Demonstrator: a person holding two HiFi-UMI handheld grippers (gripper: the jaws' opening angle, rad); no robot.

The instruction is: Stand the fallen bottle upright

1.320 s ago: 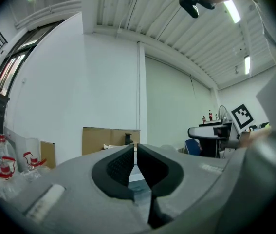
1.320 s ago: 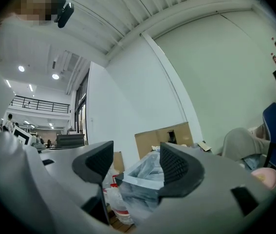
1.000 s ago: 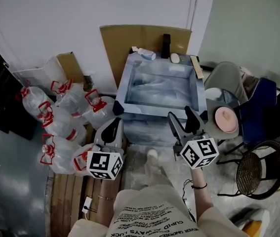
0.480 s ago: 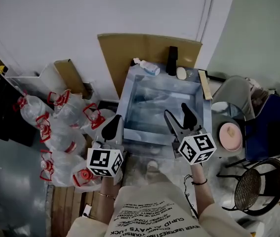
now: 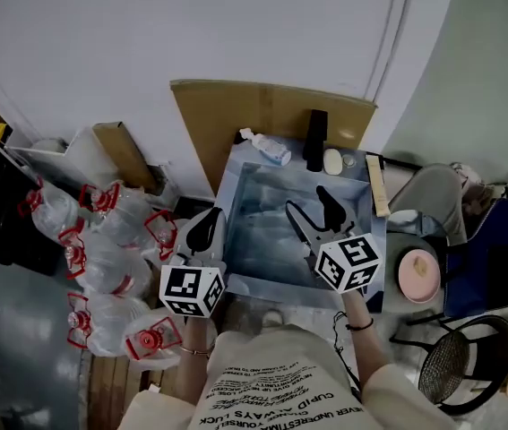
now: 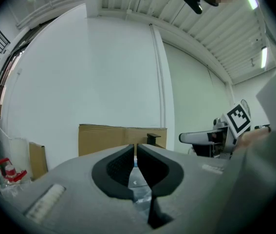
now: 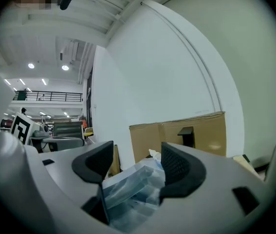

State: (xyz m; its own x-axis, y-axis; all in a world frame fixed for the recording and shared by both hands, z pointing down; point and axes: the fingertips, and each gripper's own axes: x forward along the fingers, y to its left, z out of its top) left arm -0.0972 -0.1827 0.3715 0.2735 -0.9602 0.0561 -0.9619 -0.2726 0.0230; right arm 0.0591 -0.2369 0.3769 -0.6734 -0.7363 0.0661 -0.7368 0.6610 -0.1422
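Fallen bottle (image 5: 268, 147) lies on its side at the plastic-wrapped table's (image 5: 252, 206) far edge, by cardboard (image 5: 227, 119) against the white wall (image 5: 191, 25). Water jugs (image 5: 101, 258) crowd the floor at left. Left gripper (image 5: 204, 228) closed, empty; right gripper (image 5: 307, 202) spread, empty.

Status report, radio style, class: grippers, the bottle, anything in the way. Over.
Left gripper shut, empty; right gripper open, empty. Bottle down on its side at far edge of table, untouched. Black block upright beside it.
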